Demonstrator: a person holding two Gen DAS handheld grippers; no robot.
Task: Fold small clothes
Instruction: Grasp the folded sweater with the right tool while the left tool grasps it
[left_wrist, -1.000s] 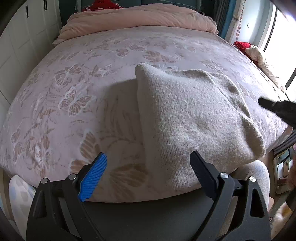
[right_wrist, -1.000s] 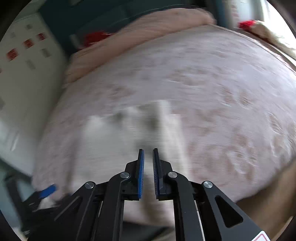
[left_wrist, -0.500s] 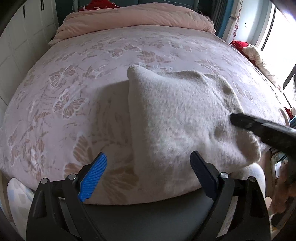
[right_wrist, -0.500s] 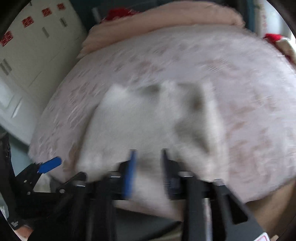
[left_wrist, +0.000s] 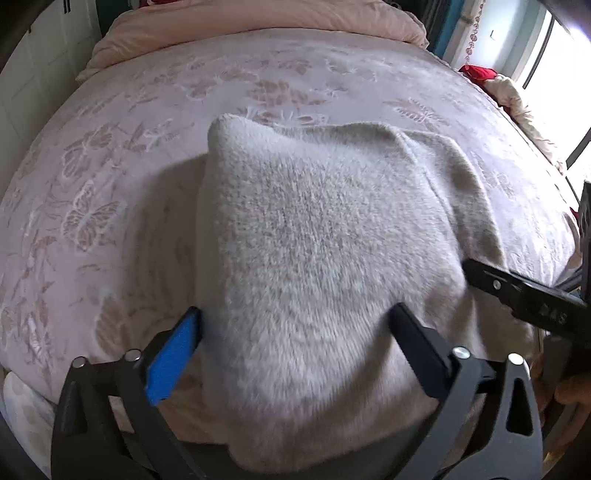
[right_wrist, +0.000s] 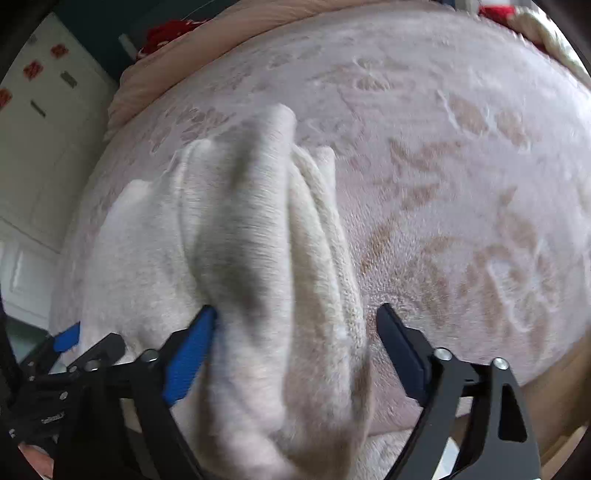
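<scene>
A folded cream fleece garment (left_wrist: 325, 258) lies on the pink butterfly-patterned bed (left_wrist: 122, 177), its near end hanging over the bed's front edge. My left gripper (left_wrist: 295, 332) is open, its jaws standing to either side of the garment's near end. My right gripper (right_wrist: 295, 328) is open too, with the garment's (right_wrist: 258, 258) right edge folds between its jaws. In the left wrist view the right gripper's finger (left_wrist: 517, 291) reaches in at the garment's right edge. The left gripper's blue pad (right_wrist: 66, 338) shows at the lower left of the right wrist view.
A rolled pink duvet (left_wrist: 258, 18) lies across the head of the bed. White cupboards (right_wrist: 37, 147) stand to the left. Red and cream clothes (left_wrist: 495, 81) lie by the window on the right.
Both grippers have moved forward onto the garment's near end. The right gripper has gone from nearly shut to wide open and come in at the garment's right edge.
</scene>
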